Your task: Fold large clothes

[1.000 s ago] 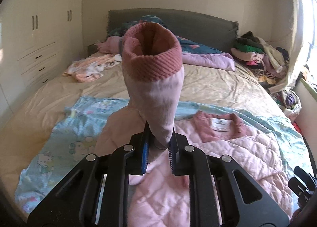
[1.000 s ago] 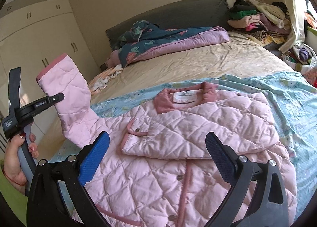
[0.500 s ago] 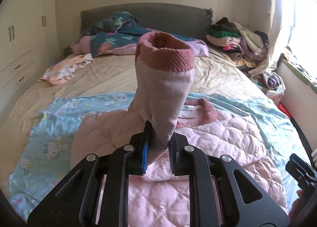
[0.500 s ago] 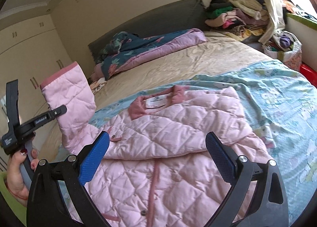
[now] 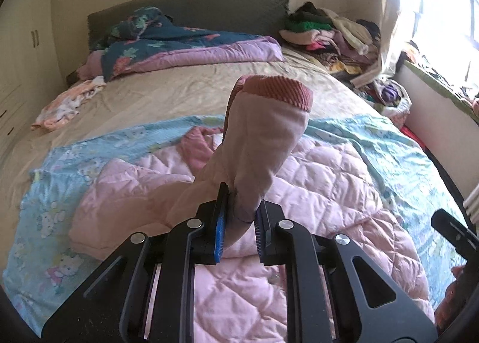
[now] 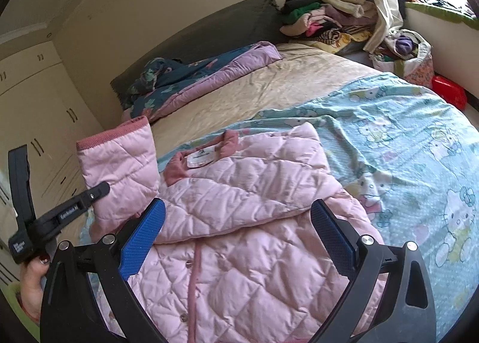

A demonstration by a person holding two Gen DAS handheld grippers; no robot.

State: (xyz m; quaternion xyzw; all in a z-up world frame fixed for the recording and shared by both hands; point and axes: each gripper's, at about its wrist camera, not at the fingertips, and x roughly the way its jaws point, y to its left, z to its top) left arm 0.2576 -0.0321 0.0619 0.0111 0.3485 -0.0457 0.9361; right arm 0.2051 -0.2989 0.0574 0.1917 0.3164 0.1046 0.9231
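A pink quilted jacket (image 6: 254, 223) lies front up on a light blue cartoon-print sheet (image 6: 404, 139) on the bed. Its right sleeve is folded across the chest. My left gripper (image 5: 238, 223) is shut on the jacket's other sleeve (image 5: 263, 148) and holds it up above the jacket body (image 5: 329, 187), dark pink cuff uppermost. The raised sleeve (image 6: 119, 175) and the left gripper (image 6: 98, 190) also show at the left of the right wrist view. My right gripper (image 6: 236, 235) is open and empty, hovering over the jacket's lower front.
A blue floral and purple quilt (image 5: 185, 43) lies by the grey headboard (image 5: 209, 7). A pile of clothes (image 5: 329, 31) sits at the far right corner. A small peach garment (image 5: 66, 103) lies at the left. White wardrobes (image 6: 36, 121) stand to the left.
My left gripper has carried the sleeve to the right, over the jacket's body, and tilted it forward. My right gripper stayed open and shifted slightly right.
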